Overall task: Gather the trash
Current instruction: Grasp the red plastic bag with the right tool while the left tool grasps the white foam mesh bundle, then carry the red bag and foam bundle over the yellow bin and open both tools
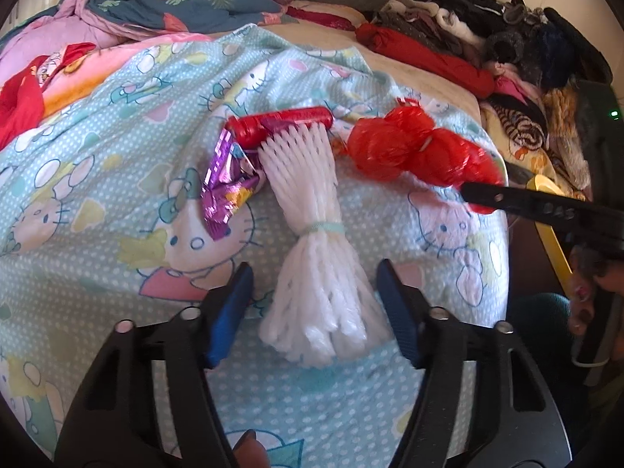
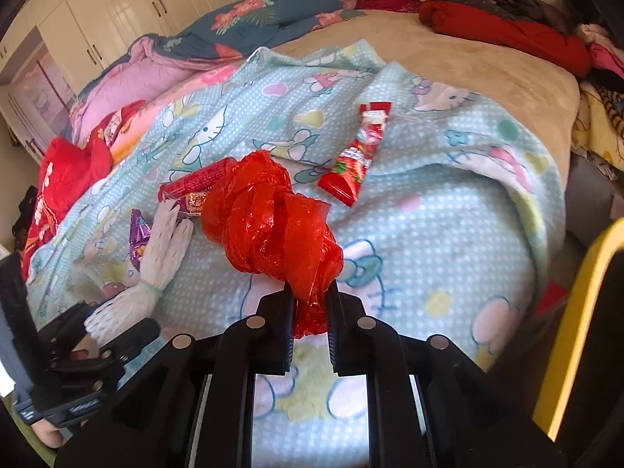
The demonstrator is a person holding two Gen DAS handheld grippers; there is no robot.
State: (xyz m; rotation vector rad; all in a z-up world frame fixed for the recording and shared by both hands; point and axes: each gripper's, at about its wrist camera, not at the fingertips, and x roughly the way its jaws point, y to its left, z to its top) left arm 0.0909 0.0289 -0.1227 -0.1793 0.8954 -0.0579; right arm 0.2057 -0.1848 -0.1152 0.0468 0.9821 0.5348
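A big bed (image 2: pixel 448 54) is covered by a light blue blanket with cartoon cats (image 1: pixel 117 148). A crumpled red plastic bag (image 2: pixel 269 218) hangs just above the blanket, pinched in the closed jaws of the right gripper (image 2: pixel 311 308). The left gripper (image 1: pixel 314 312) has its jaws wide open around the end of a white foam net bundle (image 1: pixel 312 234). A red snack wrapper (image 2: pixel 355 156) lies flat nearby. A small shiny purple wrapper (image 1: pixel 226 187) lies beside the net.

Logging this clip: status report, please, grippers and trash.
Right gripper shut on red plastic bag. Left gripper open, straddling white foam net. Wrappers on blanket. Nothing blocking.
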